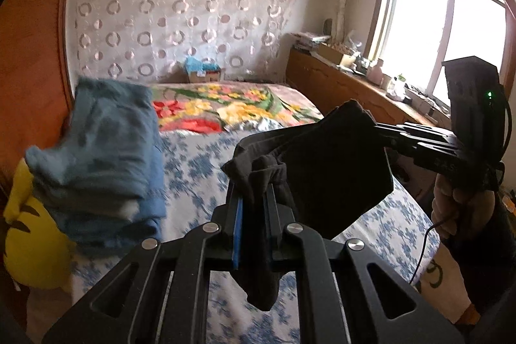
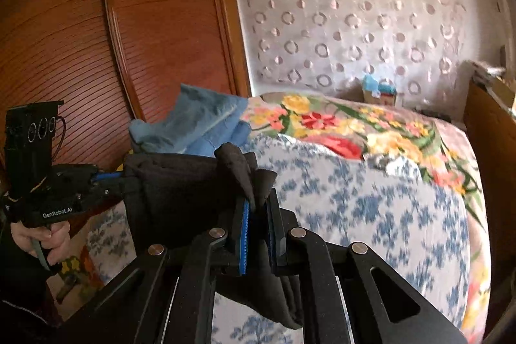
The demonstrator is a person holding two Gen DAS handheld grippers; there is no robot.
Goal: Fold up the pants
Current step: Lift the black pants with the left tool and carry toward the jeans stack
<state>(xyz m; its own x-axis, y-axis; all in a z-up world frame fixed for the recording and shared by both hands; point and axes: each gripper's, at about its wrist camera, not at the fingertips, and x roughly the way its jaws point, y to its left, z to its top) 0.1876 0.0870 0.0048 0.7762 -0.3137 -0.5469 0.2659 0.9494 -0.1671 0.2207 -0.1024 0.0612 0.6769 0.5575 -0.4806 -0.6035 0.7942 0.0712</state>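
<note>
Between the two grippers hang the black pants (image 1: 325, 163), lifted clear of the bed (image 1: 200, 176) and stretched in the air. Left gripper (image 1: 254, 199) is clamped on a bunched edge of the cloth; right gripper (image 2: 258, 208) is likewise pinched onto a gathered corner, off to the left gripper's right. The fabric looks soft, light and limp, sagging below each grip, so it will likely droop and slip unless held by thick seams or hem corners. Beyond the left gripper, to its left, lies a heap of blue clothes (image 1: 106, 157) beside a yellow cushion (image 1: 29, 247). Far ahead, a small cardboard box (image 1: 204, 73) holds something blue; its contents are unclear.
</note>
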